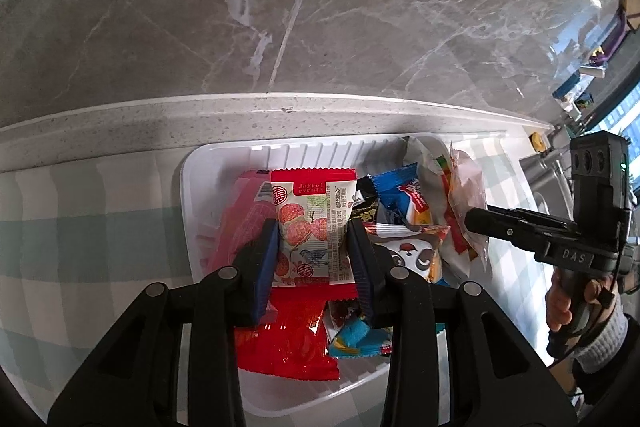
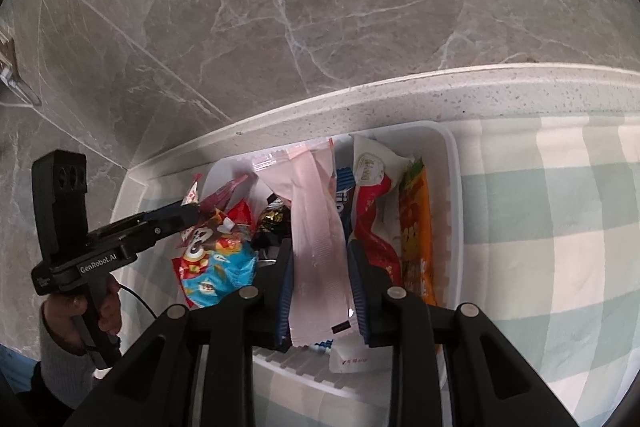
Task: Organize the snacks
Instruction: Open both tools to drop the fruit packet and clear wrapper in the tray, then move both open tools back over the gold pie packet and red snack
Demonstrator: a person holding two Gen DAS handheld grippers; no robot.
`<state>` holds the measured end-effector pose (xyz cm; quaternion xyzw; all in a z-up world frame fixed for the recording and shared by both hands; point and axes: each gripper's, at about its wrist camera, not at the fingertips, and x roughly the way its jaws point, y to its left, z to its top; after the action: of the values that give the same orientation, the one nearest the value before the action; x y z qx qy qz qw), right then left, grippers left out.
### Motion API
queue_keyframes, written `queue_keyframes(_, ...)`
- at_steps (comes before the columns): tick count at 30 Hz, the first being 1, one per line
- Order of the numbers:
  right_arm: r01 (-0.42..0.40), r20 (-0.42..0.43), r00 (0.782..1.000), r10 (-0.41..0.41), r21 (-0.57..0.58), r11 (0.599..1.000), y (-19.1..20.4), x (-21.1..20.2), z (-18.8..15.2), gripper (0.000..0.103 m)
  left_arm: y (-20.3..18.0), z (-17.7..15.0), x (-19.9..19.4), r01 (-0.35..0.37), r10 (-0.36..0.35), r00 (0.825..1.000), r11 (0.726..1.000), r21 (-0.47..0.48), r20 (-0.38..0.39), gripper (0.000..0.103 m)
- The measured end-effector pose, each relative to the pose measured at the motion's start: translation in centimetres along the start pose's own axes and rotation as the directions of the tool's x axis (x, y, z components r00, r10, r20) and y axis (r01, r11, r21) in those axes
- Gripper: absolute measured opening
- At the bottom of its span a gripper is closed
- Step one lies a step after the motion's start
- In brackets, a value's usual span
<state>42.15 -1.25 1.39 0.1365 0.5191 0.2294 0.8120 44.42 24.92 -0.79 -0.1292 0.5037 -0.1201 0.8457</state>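
Note:
A white plastic tray (image 1: pixel 280 151) holds several snack packets. My left gripper (image 1: pixel 314 239) hangs over its left half, pads pressed on both sides of a red-and-white snack packet (image 1: pixel 316 211) printed with peach-like fruit. In the right wrist view the left gripper (image 2: pixel 190 213) shows from the side with that packet's corner at its tip. My right gripper (image 2: pixel 320 267) is shut on a long pale pink packet (image 2: pixel 312 195) that stands up over the tray (image 2: pixel 452 187). The right gripper (image 1: pixel 474 221) also reaches in from the right in the left wrist view.
Below lie a red packet (image 1: pixel 288 339), a panda packet (image 1: pixel 408 255), a blue packet (image 1: pixel 404 191) and an orange packet (image 2: pixel 416 227). The tray sits on a green-and-white checked cloth (image 2: pixel 540 207), against a speckled stone ledge (image 1: pixel 160 123) and marble wall. A person's hand (image 1: pixel 560 303) holds each handle.

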Motion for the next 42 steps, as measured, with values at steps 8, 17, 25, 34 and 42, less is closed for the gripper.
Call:
queue_keyframes(8,0.051,0.024,0.998,-0.049,-0.057,0.997,0.7,-0.3,-0.6,0.034,0.3,0.0,-0.1,-0.004,0.005,1.0,0.999,-0.037,0.028,0.046)
queue_keyframes(17,0.053,0.058,0.997,-0.049,-0.068,0.996,1.6,-2.2,-1.8,0.034,-0.5,-1.3,-2.5,-0.013,0.015,0.998,0.999,-0.032,0.062,0.046)
queue_keyframes(25,0.055,0.075,0.996,-0.048,-0.092,0.994,2.4,-4.5,-4.0,0.034,-1.7,-4.0,-5.4,-0.028,0.03,0.996,0.999,-0.026,0.08,0.046)
queue_keyframes(34,0.064,0.084,0.995,-0.053,-0.128,0.99,3.6,-6.5,-8.0,0.038,-4.2,-8.7,-8.1,-0.025,0.026,0.997,1.0,-0.003,0.072,0.048)
queue_keyframes(42,0.093,0.069,0.994,-0.082,-0.175,0.98,4.2,-8.0,-13.3,0.039,-6.3,-13.8,-9.3,-0.029,0.029,0.999,0.999,0.015,0.041,0.048)
